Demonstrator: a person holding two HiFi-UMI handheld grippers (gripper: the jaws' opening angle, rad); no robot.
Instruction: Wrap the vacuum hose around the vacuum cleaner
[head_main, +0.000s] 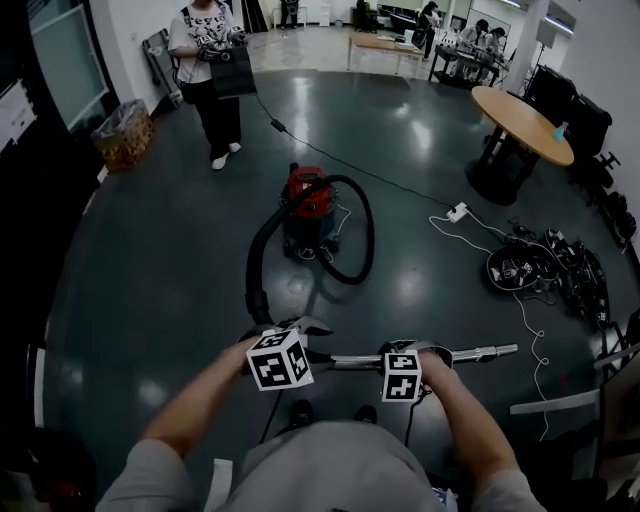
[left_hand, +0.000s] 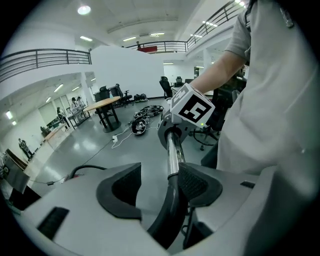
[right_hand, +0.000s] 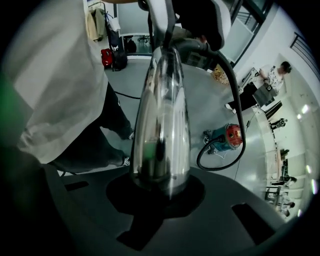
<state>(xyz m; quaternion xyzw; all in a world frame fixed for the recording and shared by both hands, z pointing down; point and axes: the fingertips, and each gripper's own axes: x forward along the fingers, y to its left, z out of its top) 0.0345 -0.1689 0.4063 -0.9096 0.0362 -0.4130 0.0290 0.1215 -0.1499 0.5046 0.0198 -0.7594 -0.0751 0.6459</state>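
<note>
A red vacuum cleaner stands on the dark floor ahead of me. Its black hose loops out to the right, and another stretch curves round to the bent handle at my left gripper. In the left gripper view the jaws of that gripper stand wide apart. The handle and chrome wand pass between them against the right pad, with a gap to the left pad. My right gripper is shut on the chrome wand, whose tip sticks out to the right. The vacuum cleaner shows beyond it.
A person carrying a black bag stands behind the vacuum. A black cord and a white power strip lie on the floor. At the right are a round wooden table and a heap of cables; a basket is far left.
</note>
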